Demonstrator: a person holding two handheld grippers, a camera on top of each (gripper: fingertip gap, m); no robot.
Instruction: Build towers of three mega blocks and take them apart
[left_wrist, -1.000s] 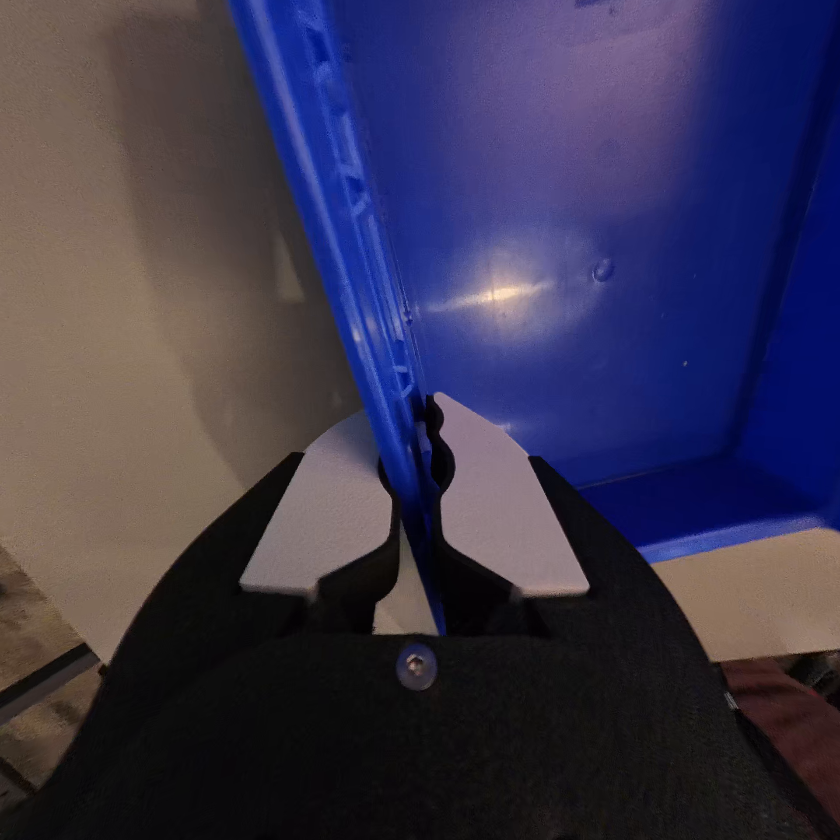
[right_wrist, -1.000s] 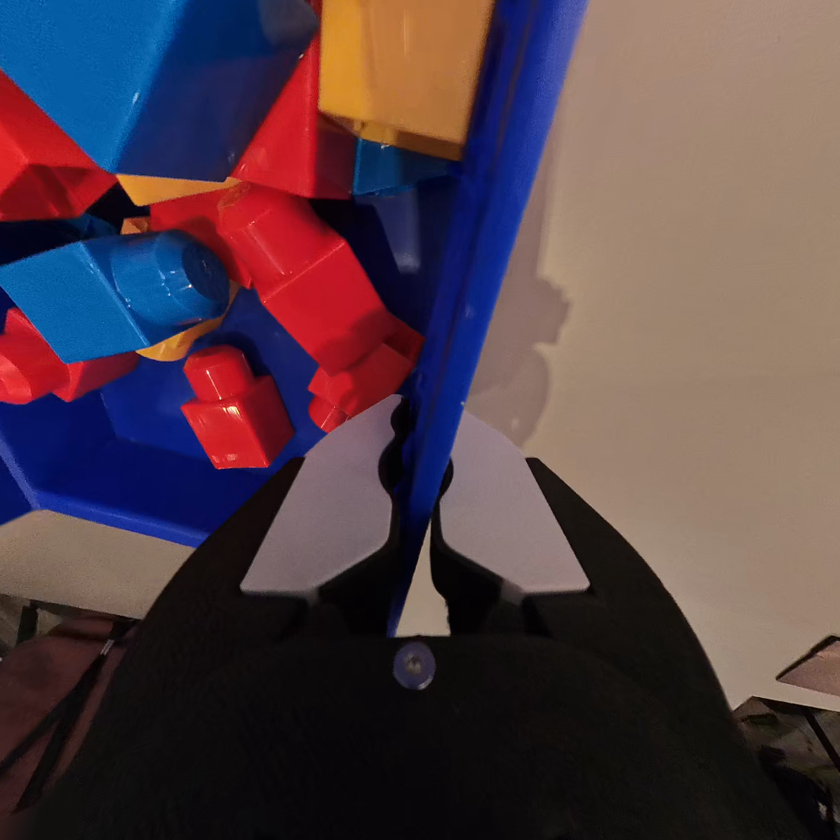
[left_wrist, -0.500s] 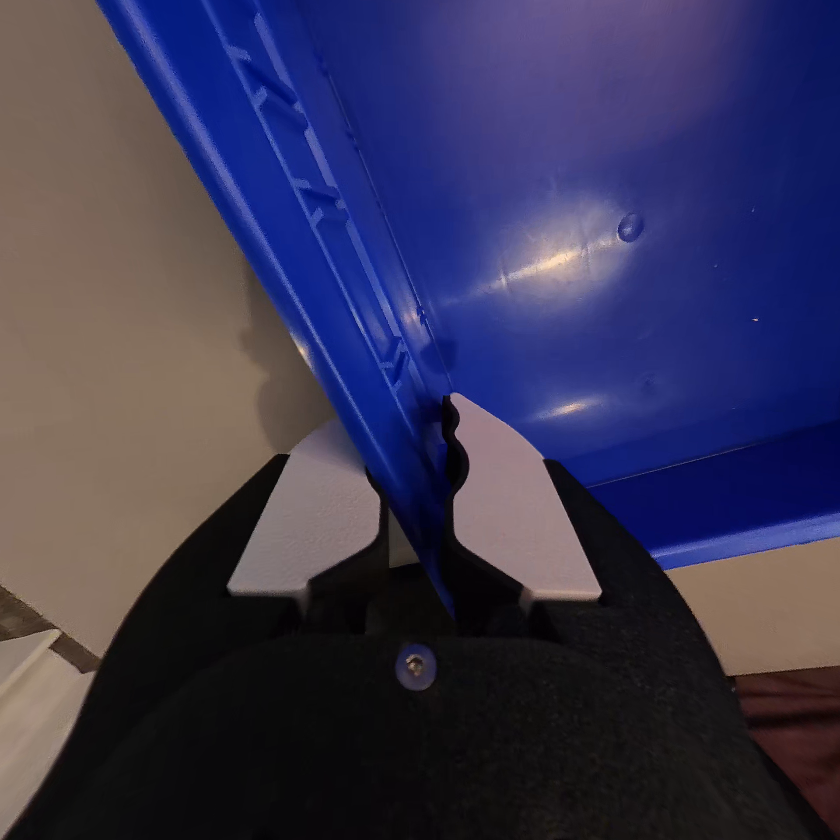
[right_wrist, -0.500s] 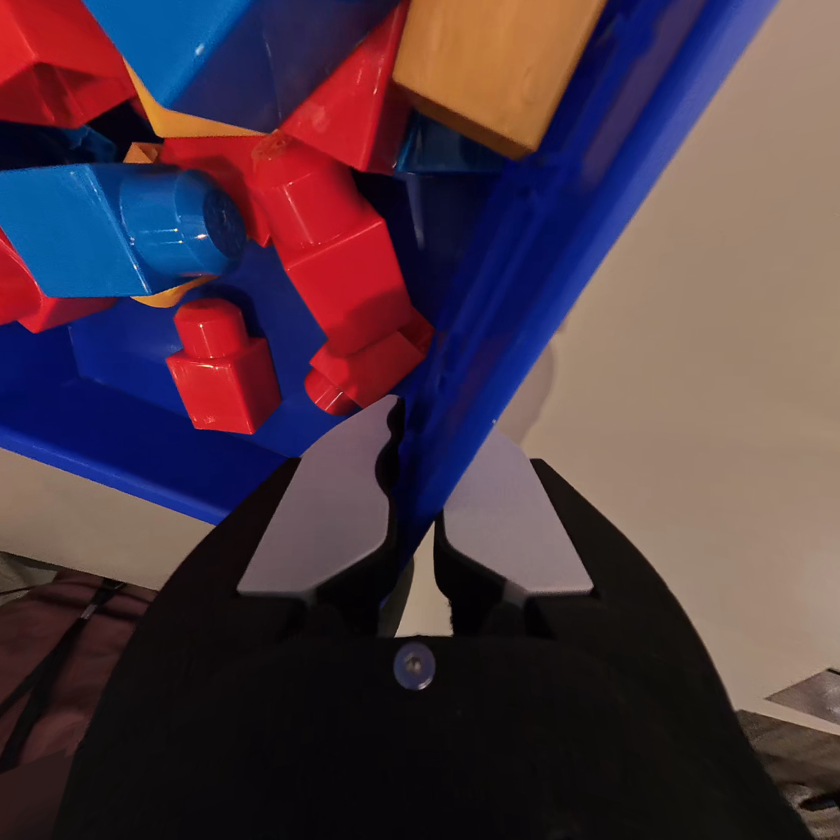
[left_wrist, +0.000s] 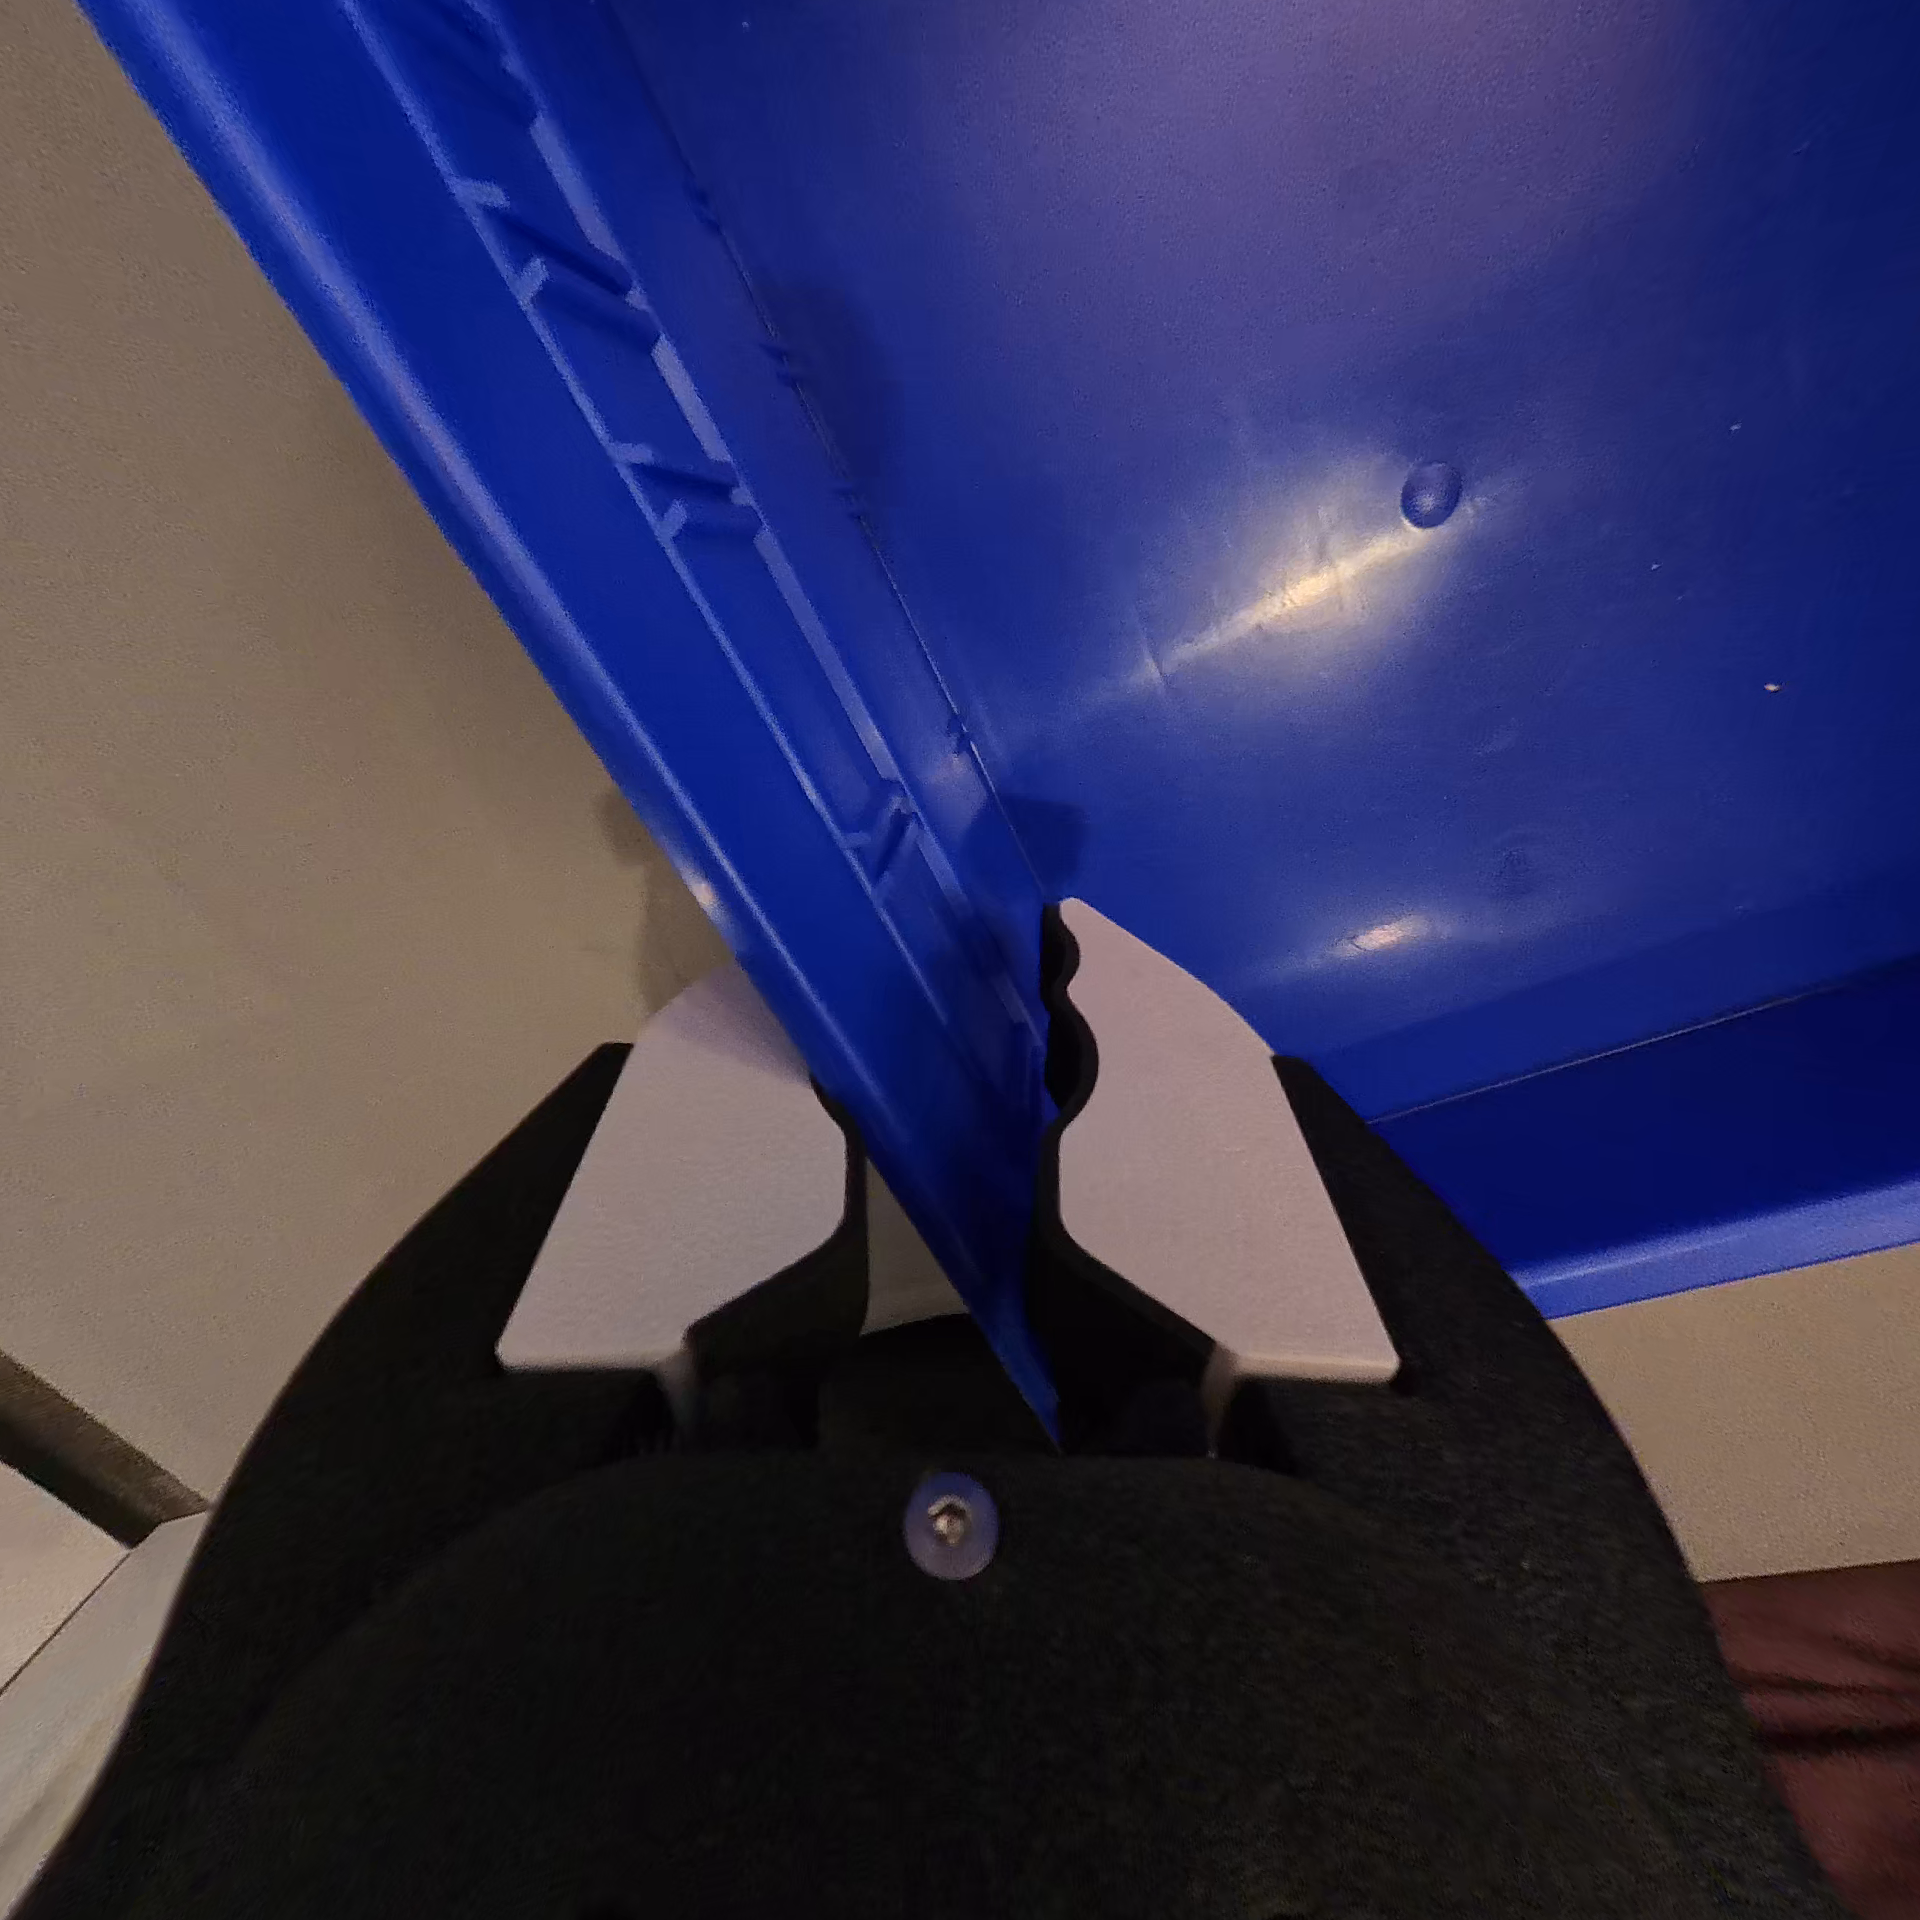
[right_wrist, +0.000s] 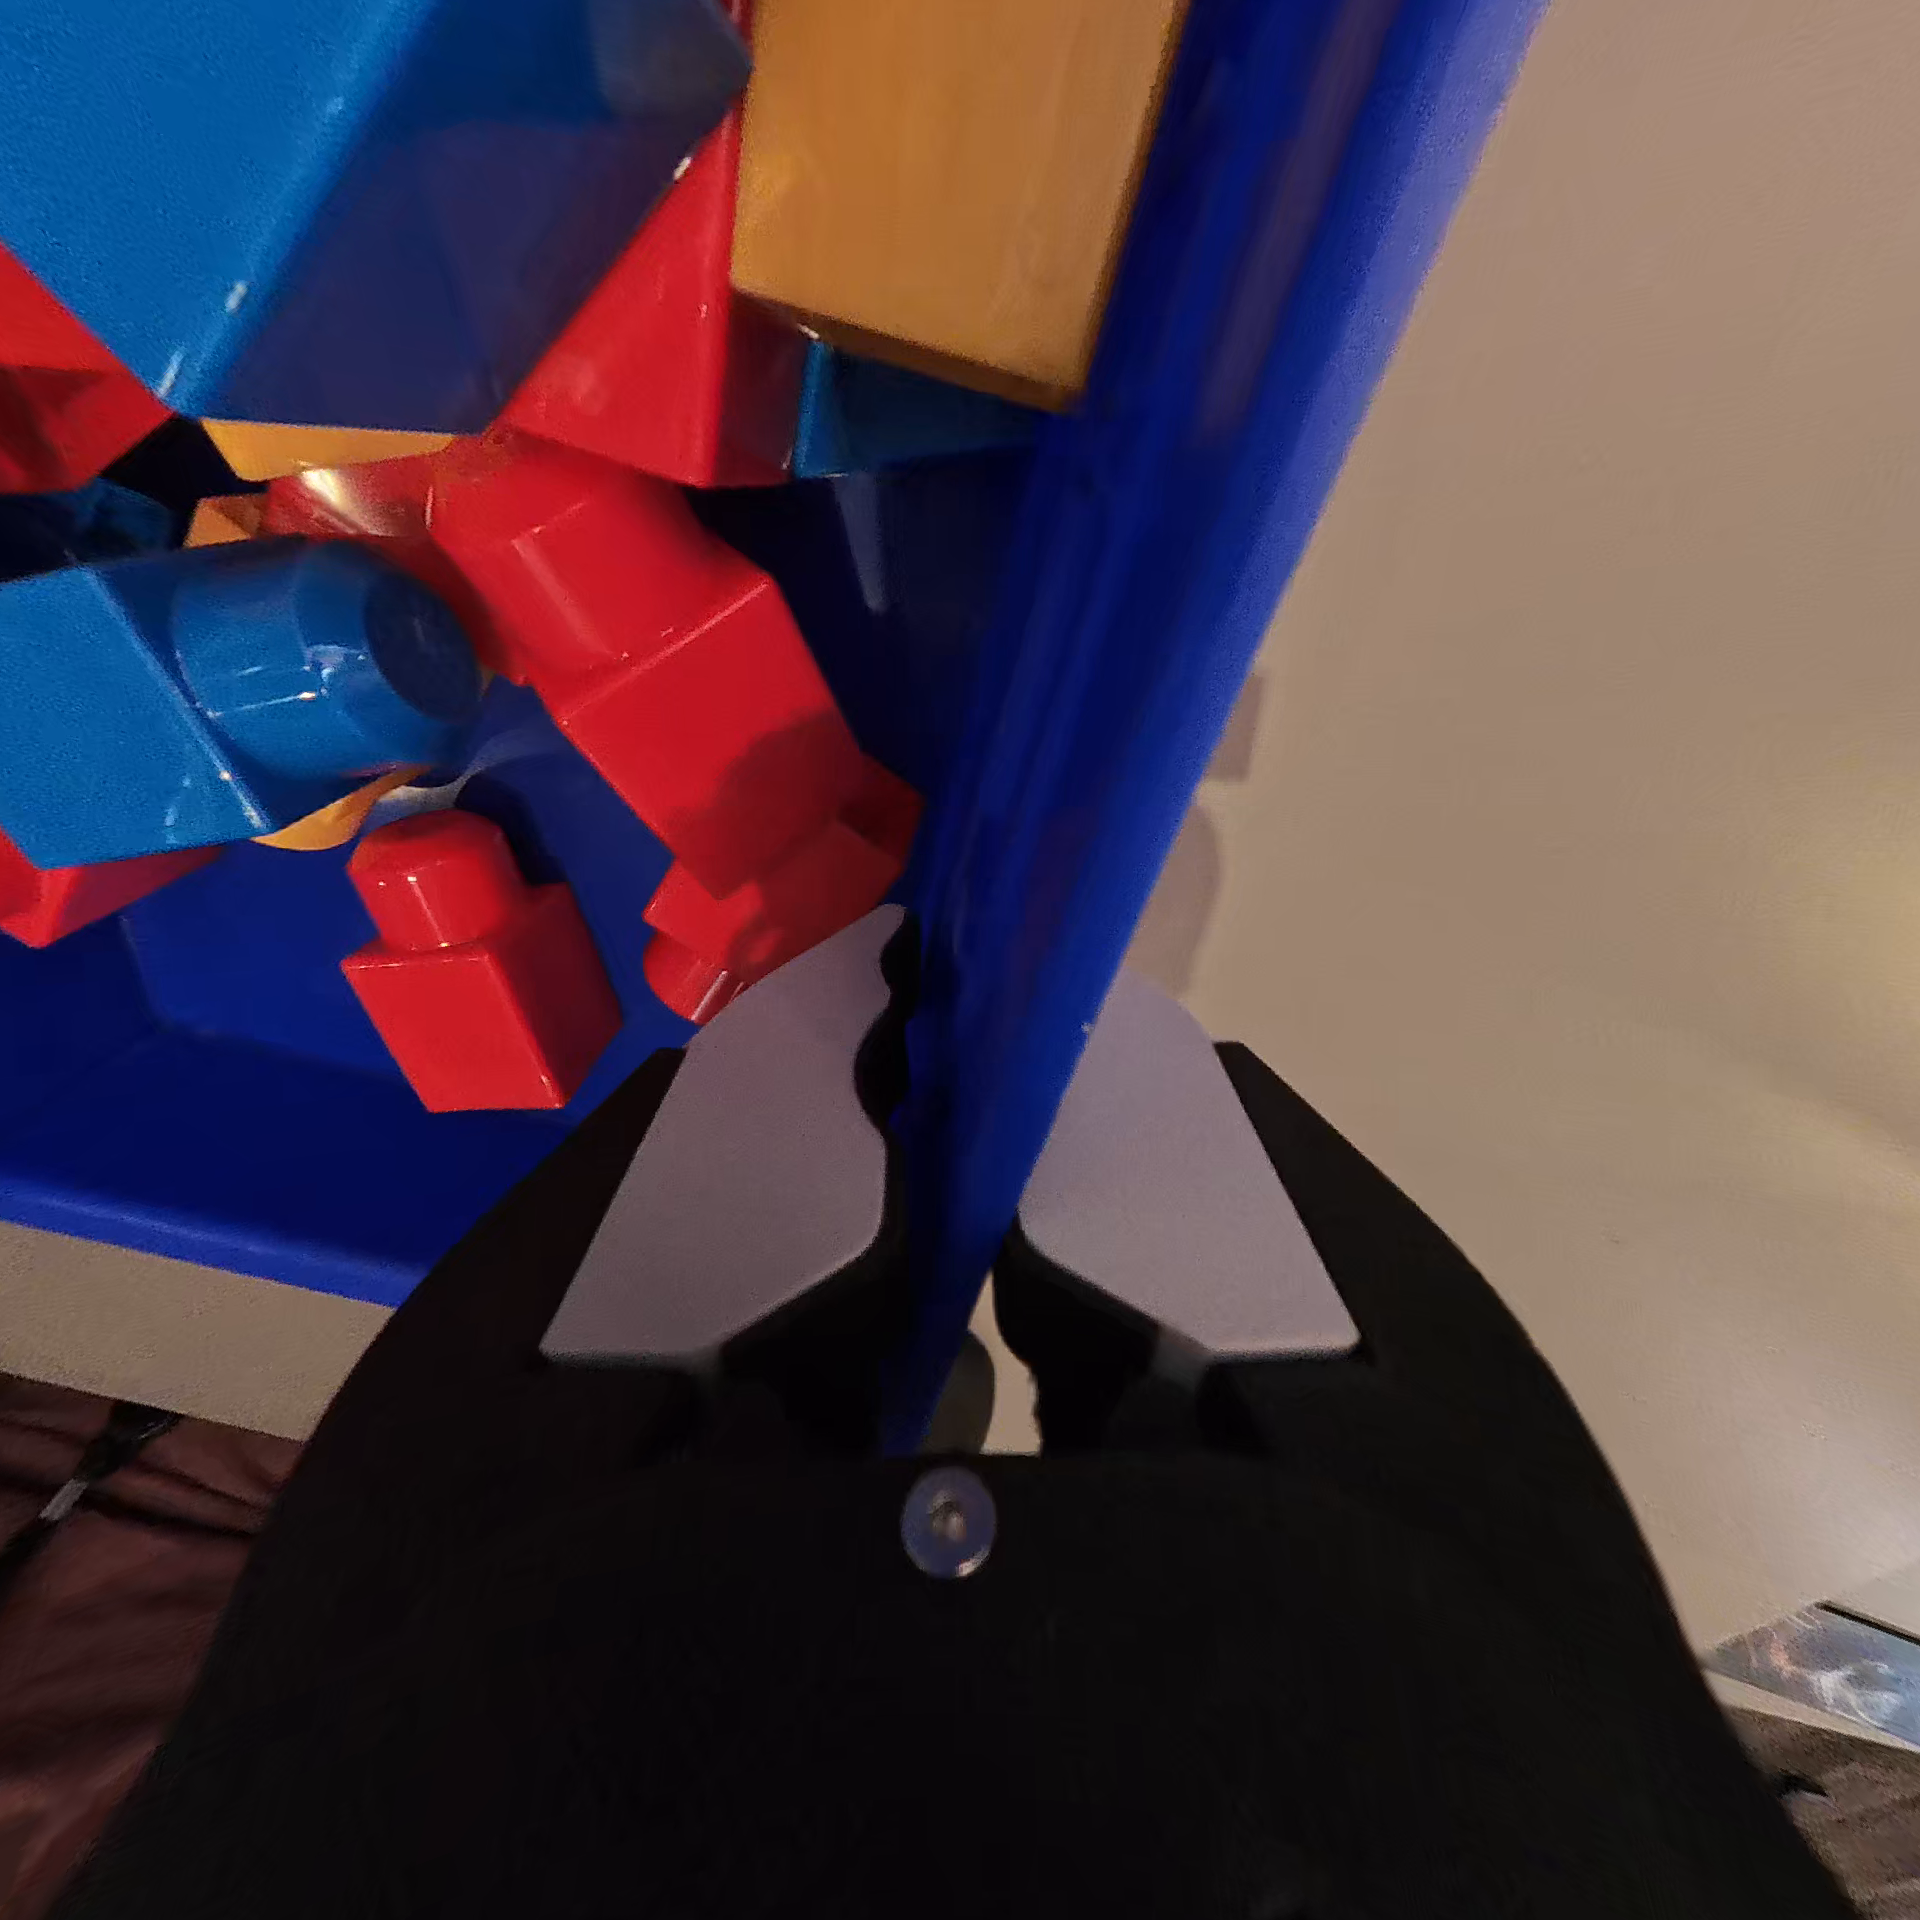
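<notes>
A blue plastic bin (left_wrist: 1299, 364) fills the left wrist view, its floor bare there. Its left wall (left_wrist: 675, 468) runs between the fingers of my left gripper (left_wrist: 914, 956). The right pad (left_wrist: 1070, 1039) lies against the wall; the left finger (left_wrist: 717, 1049) stands off it, so this gripper is open. My right gripper (right_wrist: 1013, 956) is shut on the bin's right wall (right_wrist: 1195, 520). Inside the bin, in the right wrist view, lies a heap of mega blocks: a small red one (right_wrist: 478, 966), a larger red one (right_wrist: 675, 675), a blue one (right_wrist: 260, 675) and a yellow one (right_wrist: 935, 177).
The bin rests on a beige table top (left_wrist: 260, 727), which also shows in the right wrist view (right_wrist: 1610, 623). The table's near edge and a dark red cloth (left_wrist: 1829, 1683) lie at the lower right of the left wrist view. My hands' fingertips stand some 40 centimetres from each other.
My left gripper's jaws have spread off the bin's left wall, which they gripped a second ago. The bin has swung in both views. My right gripper keeps its grip on the right wall.
</notes>
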